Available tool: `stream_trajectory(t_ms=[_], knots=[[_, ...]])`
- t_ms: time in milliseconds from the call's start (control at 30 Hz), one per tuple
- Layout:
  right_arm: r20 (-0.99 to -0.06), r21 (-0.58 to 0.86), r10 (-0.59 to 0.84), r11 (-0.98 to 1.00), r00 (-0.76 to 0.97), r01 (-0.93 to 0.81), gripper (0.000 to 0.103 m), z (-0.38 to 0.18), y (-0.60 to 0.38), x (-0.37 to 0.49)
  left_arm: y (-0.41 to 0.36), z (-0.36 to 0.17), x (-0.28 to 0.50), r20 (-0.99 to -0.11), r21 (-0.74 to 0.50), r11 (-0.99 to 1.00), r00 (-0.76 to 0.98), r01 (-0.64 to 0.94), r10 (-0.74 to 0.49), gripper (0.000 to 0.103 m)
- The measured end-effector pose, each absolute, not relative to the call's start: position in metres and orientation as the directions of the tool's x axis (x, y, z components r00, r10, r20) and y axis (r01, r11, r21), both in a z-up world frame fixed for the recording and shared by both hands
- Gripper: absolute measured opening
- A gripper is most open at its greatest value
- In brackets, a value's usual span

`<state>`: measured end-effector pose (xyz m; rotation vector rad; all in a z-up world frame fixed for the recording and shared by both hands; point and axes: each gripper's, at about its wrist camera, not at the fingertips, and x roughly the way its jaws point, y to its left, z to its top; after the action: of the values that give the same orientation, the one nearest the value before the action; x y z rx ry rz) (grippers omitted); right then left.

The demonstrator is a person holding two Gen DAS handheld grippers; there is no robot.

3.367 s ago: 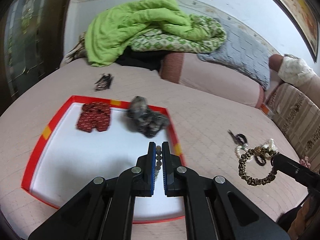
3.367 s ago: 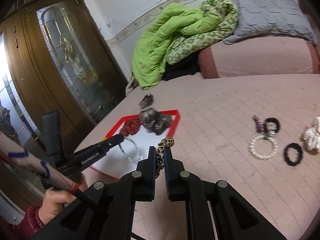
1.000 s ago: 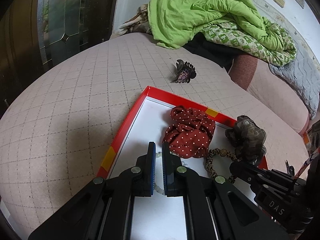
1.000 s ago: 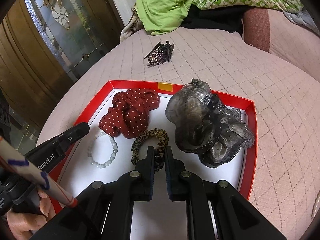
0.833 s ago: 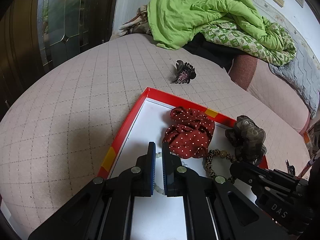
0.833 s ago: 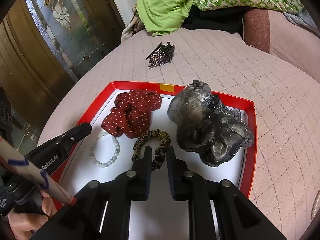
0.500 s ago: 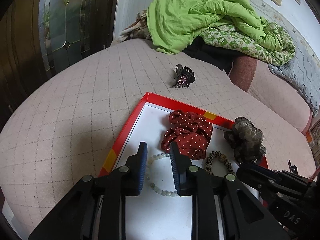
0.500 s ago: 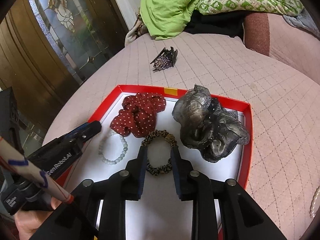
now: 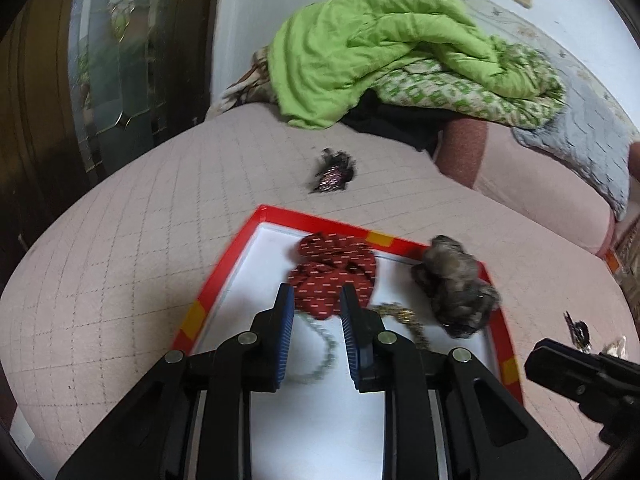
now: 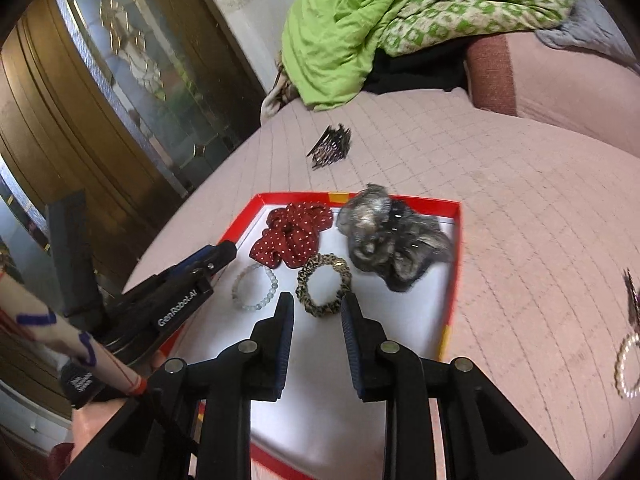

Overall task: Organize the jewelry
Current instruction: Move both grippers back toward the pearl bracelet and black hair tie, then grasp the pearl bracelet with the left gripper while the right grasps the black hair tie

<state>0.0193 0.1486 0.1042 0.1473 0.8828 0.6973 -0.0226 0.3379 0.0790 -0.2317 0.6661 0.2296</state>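
A red-rimmed white tray [image 10: 456, 240] lies on the pink bed. In it lie a red dotted scrunchie [image 10: 294, 234], a grey sheer scrunchie [image 10: 394, 246], a leopard-print hair tie [image 10: 324, 286] and a pale bead bracelet [image 10: 256, 286]. My right gripper [image 10: 318, 316] is open and empty just above and behind the leopard tie. My left gripper [image 9: 316, 312] is open and empty over the bead bracelet [image 9: 322, 344], near the red scrunchie [image 9: 334, 272]. The left gripper also shows at the tray's left edge in the right wrist view [image 10: 208, 258].
A dark claw hair clip [image 10: 330, 146] lies on the bed beyond the tray. A pearl bracelet [image 10: 626, 364] and other pieces lie to the right. A green quilt [image 9: 380, 52] and pillows are piled at the back. A wooden glass door [image 10: 100, 100] stands left.
Both grippers opened, letting go of the bead bracelet and the leopard hair tie in the tray, and both have drawn back and up a little.
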Motion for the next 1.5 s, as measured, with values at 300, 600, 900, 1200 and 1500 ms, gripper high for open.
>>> stream_trajectory(t_ms=[300, 600, 900, 1200, 1500], knots=[[-0.635, 0.414, 0.6, 0.796, 0.486, -0.441, 0.031, 0.109, 0.072, 0.002, 0.276, 0.099, -0.037, -0.564, -0.091, 0.981, 0.821, -0.17, 0.09, 0.023], [-0.621, 0.447, 0.525, 0.847, 0.582, -0.286, 0.032, 0.092, -0.041, 0.009, 0.18, 0.102, -0.047, -0.596, -0.061, 0.998, 0.8, 0.029, -0.06, 0.024], [-0.619, 0.508, 0.393, 0.861, 0.68, -0.035, 0.032, 0.075, -0.17, 0.014, 0.072, 0.081, -0.03, -0.706, -0.115, 0.965, 0.663, 0.238, -0.248, 0.024], [-0.612, 0.592, 0.401, 0.804, 0.682, 0.059, 0.032, 0.067, -0.241, 0.0, 0.003, 0.037, 0.025, -0.803, -0.242, 0.929, 0.48, 0.279, -0.353, 0.024], [-0.619, 0.595, 0.395, 0.8, 0.679, 0.077, 0.033, 0.063, -0.257, 0.001, -0.031, 0.001, 0.056, -0.845, -0.139, 0.951, 0.469, 0.275, -0.259, 0.022]])
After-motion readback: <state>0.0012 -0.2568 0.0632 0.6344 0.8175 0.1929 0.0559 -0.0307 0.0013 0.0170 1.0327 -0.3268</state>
